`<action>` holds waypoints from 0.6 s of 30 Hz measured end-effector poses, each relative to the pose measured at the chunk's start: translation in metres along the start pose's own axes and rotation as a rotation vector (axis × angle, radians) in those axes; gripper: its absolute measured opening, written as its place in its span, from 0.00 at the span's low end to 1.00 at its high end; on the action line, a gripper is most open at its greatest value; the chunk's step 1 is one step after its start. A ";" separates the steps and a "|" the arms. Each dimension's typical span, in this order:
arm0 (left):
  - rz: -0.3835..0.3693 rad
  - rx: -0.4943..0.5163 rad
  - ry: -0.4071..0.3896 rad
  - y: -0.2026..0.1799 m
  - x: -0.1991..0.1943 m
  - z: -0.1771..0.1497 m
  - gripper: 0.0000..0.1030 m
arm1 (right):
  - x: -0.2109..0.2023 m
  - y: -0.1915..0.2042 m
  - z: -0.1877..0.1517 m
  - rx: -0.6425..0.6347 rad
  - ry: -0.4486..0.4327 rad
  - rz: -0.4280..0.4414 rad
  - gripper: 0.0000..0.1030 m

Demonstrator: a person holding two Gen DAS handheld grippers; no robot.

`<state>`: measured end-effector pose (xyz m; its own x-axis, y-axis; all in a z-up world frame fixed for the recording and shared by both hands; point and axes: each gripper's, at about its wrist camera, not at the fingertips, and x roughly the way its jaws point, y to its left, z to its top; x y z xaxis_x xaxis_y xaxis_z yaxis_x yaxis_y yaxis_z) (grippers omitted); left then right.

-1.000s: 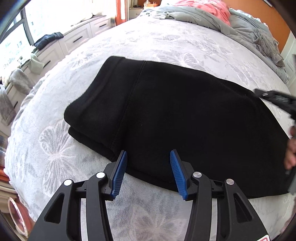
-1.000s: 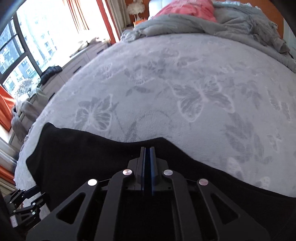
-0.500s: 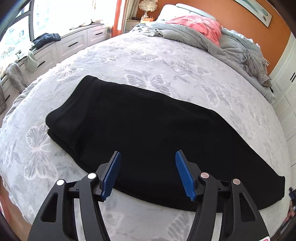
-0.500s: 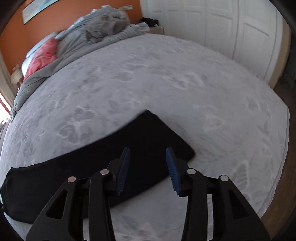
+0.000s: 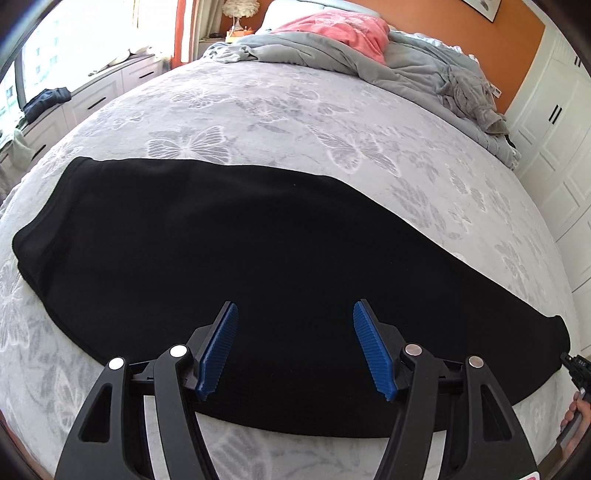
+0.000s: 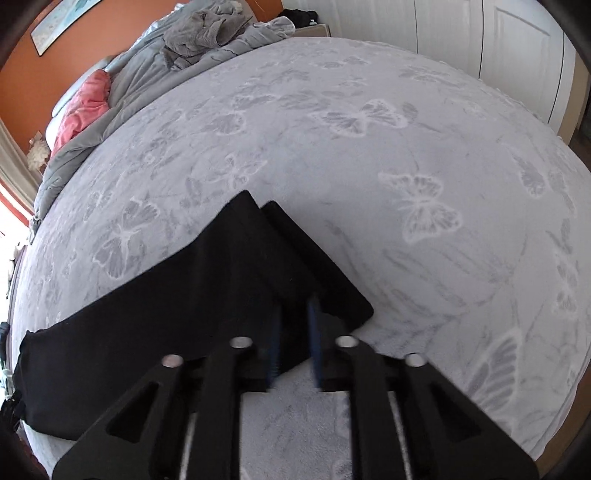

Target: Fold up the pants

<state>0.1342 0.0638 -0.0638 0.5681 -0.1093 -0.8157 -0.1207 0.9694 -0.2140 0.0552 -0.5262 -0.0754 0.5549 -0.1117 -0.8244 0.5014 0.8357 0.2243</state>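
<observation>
Black pants [image 5: 258, 251] lie folded lengthwise across the grey butterfly bedspread, waist end at the left, leg ends at the right. My left gripper [image 5: 295, 332] is open and empty, hovering over the near edge of the pants' middle. In the right wrist view the leg ends [image 6: 295, 258] lie stacked, slightly offset. My right gripper [image 6: 293, 325] is over the near corner of the leg ends, its blue pads a narrow gap apart with black cloth between them; the image is blurred there. Its tip shows at the far right of the left wrist view [image 5: 576, 365].
The bedspread [image 6: 406, 147] stretches beyond the pants. A rumpled grey duvet [image 5: 424, 70] and a pink pillow [image 5: 340, 29] lie at the head of the bed. White drawers [image 5: 92, 99] stand under the window at left, white wardrobe doors [image 6: 498, 44] at right.
My right gripper let go of the pants' middle, swung to the leg ends, opened, and has now narrowed over their corner. My left gripper drew back and stayed open.
</observation>
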 end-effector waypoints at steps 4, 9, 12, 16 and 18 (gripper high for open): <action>0.011 0.025 0.005 -0.005 0.007 -0.001 0.61 | -0.019 -0.025 0.008 0.031 -0.073 0.005 0.06; 0.021 0.029 0.026 -0.005 0.012 -0.005 0.61 | 0.014 -0.030 -0.004 0.020 0.003 0.007 0.25; 0.020 0.021 0.038 -0.002 0.012 -0.007 0.62 | -0.016 -0.024 -0.004 0.053 -0.073 0.053 0.61; -0.034 -0.062 0.042 0.017 0.005 -0.003 0.64 | -0.023 -0.014 -0.014 0.039 -0.100 -0.023 0.68; -0.031 -0.118 -0.015 0.035 -0.009 0.001 0.64 | -0.018 -0.016 -0.015 0.082 -0.068 -0.008 0.68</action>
<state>0.1251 0.0993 -0.0632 0.5850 -0.1345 -0.7998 -0.1978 0.9327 -0.3015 0.0272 -0.5291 -0.0723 0.5929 -0.1568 -0.7899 0.5573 0.7879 0.2618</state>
